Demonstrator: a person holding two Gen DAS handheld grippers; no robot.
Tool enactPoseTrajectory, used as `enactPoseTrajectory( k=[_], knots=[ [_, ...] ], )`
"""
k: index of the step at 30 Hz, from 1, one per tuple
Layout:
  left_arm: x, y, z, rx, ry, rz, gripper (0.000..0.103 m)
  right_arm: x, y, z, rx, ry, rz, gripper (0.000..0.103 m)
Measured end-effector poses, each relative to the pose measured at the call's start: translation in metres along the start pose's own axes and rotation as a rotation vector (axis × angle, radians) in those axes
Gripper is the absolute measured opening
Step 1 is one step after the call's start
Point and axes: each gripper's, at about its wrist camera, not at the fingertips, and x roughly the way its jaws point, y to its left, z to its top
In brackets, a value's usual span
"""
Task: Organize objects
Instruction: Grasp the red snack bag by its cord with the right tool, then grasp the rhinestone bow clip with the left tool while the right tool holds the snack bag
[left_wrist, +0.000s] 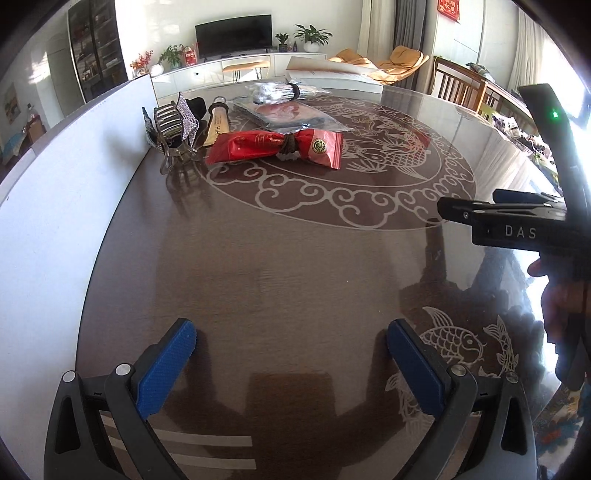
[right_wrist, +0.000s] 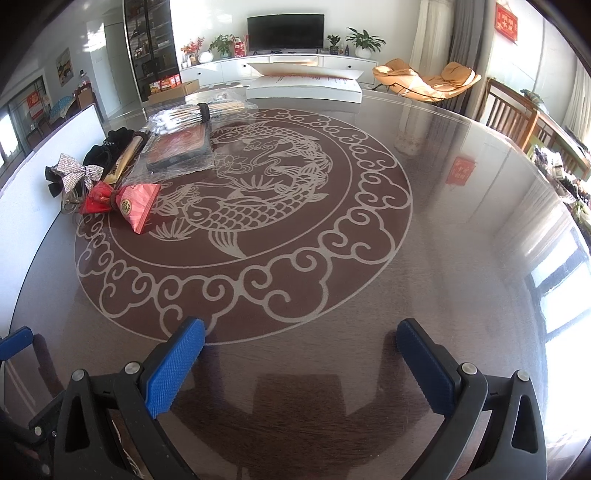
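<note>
Left wrist view: left gripper (left_wrist: 291, 345) low over bare table (left_wrist: 295, 266), blue pads spread wide, nothing between them. Objects clustered toward the far left edge of the table, beside an upright white board (left_wrist: 55, 206): a metal claw hair clip with a glittery bow (left_wrist: 173, 125) nearest the board; a red sweet-style packet (left_wrist: 275, 146) tied at its middle just beside it; a beige tube (left_wrist: 218, 125) behind, lettering not legible; a clear-bagged flat pack (left_wrist: 291, 114) and a banded bundle of cotton swabs (left_wrist: 280, 91) farther back. Nothing lies between the pads and this cluster. At the right edge, the other tool's black body reads "DAS" (left_wrist: 521, 232), green light lit; a hand (left_wrist: 561, 302) grips its handle. Right wrist view: right gripper (right_wrist: 301, 341) over the near rim of the carp medallion (right_wrist: 243, 221), pads also spread wide and empty. Same cluster sits well apart at the far left: silver bow (right_wrist: 74, 175), red packet (right_wrist: 122, 203) on the medallion's border, bagged pack (right_wrist: 177, 147), swab bundle (right_wrist: 192, 112). A white flat box (right_wrist: 303, 85) rests at the far edge. One blue pad (right_wrist: 14, 345) of the left tool shows at the left margin.
</note>
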Motion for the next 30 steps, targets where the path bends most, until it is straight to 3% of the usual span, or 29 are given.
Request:
enactPoseTrajectory(
  k=[4, 7, 10, 12, 15, 16, 17, 23, 27, 30],
  knots=[
    [-0.004, -0.001, -0.006, -0.015, -0.035, 0.01, 0.103, -0.01, 0.06, 0.044, -0.313, -0.101, 0.139, 0.103],
    [-0.004, 0.0, -0.005, -0.01, -0.033, 0.008, 0.103, 0.008, 0.111, 0.073, -0.518, -0.078, 0.167, 0.101],
    [-0.006, 0.001, -0.008, 0.002, -0.038, -0.001, 0.103, 0.037, 0.14, 0.091, -0.584, -0.002, 0.196, 0.083],
    [-0.008, 0.002, -0.012, 0.005, -0.049, -0.003, 0.103, 0.056, 0.146, 0.095, -0.573, 0.06, 0.206, 0.071],
    [-0.01, 0.003, -0.016, 0.009, -0.072, -0.006, 0.103, 0.061, 0.138, 0.097, -0.51, 0.078, 0.24, 0.047],
    [-0.011, 0.003, -0.017, 0.009, -0.076, -0.006, 0.103, 0.061, 0.132, 0.096, -0.481, 0.093, 0.247, 0.026],
    [-0.011, 0.003, -0.017, 0.008, -0.077, -0.006, 0.103, 0.059, 0.125, 0.093, -0.451, 0.099, 0.263, 0.023],
    [-0.013, 0.003, -0.019, 0.004, -0.07, -0.002, 0.103, 0.028, 0.068, 0.042, -0.293, 0.117, 0.222, 0.023],
    [-0.013, 0.002, -0.014, 0.007, -0.009, -0.006, 0.103, -0.001, 0.031, -0.005, -0.211, 0.071, 0.168, 0.023],
    [-0.008, 0.006, 0.0, -0.036, 0.029, -0.011, 0.103, -0.015, 0.019, -0.028, -0.154, 0.013, 0.137, 0.036]
  ],
)
